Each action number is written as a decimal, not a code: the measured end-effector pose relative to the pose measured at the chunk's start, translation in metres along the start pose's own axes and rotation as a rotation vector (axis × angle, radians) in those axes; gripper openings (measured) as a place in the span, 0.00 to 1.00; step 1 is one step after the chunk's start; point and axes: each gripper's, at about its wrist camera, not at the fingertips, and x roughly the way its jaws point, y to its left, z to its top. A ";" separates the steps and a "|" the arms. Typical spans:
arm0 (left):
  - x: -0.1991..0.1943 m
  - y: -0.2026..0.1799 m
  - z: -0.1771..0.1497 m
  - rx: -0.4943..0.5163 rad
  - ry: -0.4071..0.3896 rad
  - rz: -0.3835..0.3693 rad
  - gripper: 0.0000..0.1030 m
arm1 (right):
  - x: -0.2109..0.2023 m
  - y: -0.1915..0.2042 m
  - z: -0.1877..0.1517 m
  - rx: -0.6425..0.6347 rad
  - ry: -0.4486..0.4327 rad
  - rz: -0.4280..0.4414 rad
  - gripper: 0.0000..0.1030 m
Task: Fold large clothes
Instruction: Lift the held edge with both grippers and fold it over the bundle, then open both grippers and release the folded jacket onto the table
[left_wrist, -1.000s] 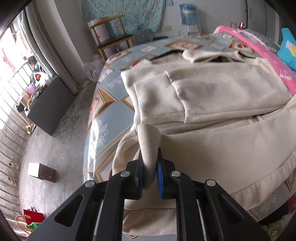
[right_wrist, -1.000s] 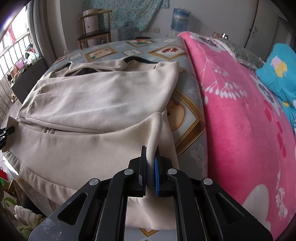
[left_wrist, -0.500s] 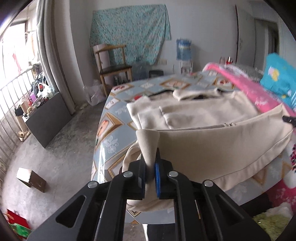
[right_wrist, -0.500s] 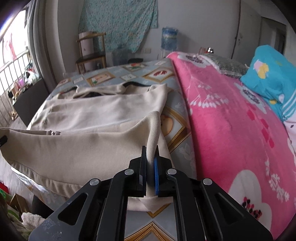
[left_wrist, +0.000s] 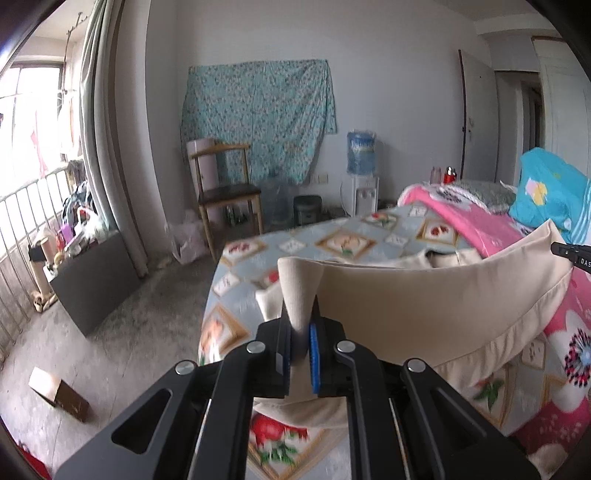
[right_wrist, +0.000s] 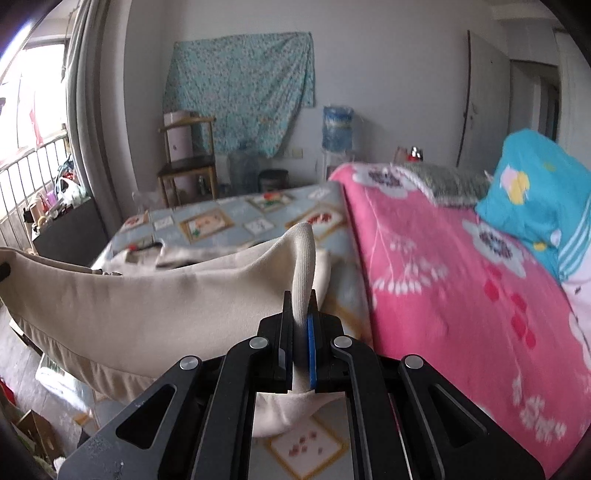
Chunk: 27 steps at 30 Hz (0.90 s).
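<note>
A large cream jacket (left_wrist: 424, 306) lies on the bed with its ribbed bottom hem lifted and stretched between my two grippers. My left gripper (left_wrist: 300, 332) is shut on the hem's left corner. My right gripper (right_wrist: 300, 325) is shut on the hem's right corner; the jacket (right_wrist: 147, 310) hangs in a taut band to its left. The right gripper's tip also shows at the right edge of the left wrist view (left_wrist: 572, 253). The lifted hem hides most of the jacket's body; the collar end lies flat beyond it (right_wrist: 177, 254).
The bed has a blue patterned sheet (left_wrist: 332, 240), a pink floral blanket (right_wrist: 461, 288) on the right and a blue pillow (right_wrist: 543, 206). A wooden chair (left_wrist: 225, 188), a water dispenser (left_wrist: 360, 173) and a dark cabinet (left_wrist: 92, 273) stand past the bed. A small box (left_wrist: 59, 393) lies on the floor.
Both grippers have risen, carrying the jacket's hem up off the bed. The views have tilted from looking down at the jacket to looking across the room.
</note>
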 end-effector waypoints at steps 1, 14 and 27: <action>0.005 0.000 0.006 0.001 -0.007 0.001 0.07 | 0.006 -0.001 0.008 -0.005 -0.007 0.004 0.06; 0.181 -0.012 0.098 -0.028 0.116 -0.012 0.07 | 0.171 -0.003 0.110 -0.014 0.084 0.094 0.05; 0.305 0.037 0.036 -0.276 0.502 0.021 0.33 | 0.268 -0.041 0.070 0.134 0.356 0.070 0.42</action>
